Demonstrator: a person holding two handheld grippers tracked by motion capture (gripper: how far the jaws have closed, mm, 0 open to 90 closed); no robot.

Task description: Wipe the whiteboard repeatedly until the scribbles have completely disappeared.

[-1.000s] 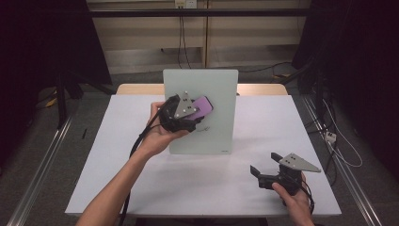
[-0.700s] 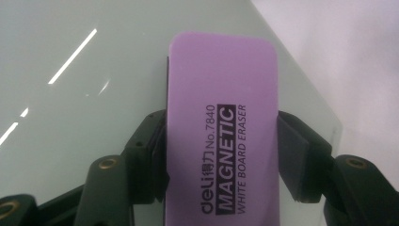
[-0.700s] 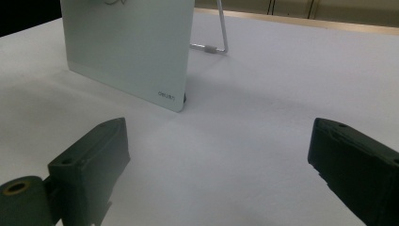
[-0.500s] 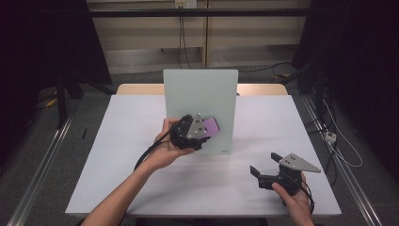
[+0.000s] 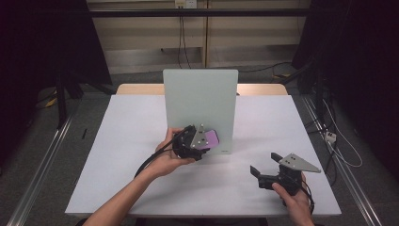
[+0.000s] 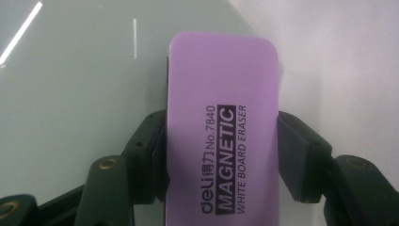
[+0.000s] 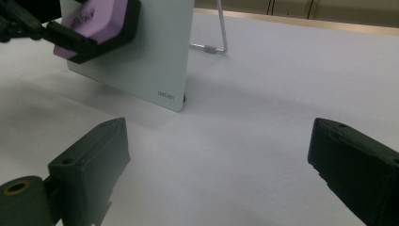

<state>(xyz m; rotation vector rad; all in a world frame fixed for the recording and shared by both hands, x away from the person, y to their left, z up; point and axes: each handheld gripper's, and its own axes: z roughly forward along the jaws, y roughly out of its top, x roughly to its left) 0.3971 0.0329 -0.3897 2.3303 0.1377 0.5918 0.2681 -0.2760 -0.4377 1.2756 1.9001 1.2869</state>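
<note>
The left gripper [image 5: 203,141] clamps a purple eraser [image 6: 221,127], a rounded slab with a black base, printed "MAGNETIC WHITE BOARD ERASER", pressed against the board [image 5: 200,103] near its lower edge. The right gripper [image 5: 266,167] rests wide and empty near the table's [image 5: 117,155] front right corner.

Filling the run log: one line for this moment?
left gripper: shut on purple eraser | eraser: against whiteboard | right gripper: open, empty
</note>
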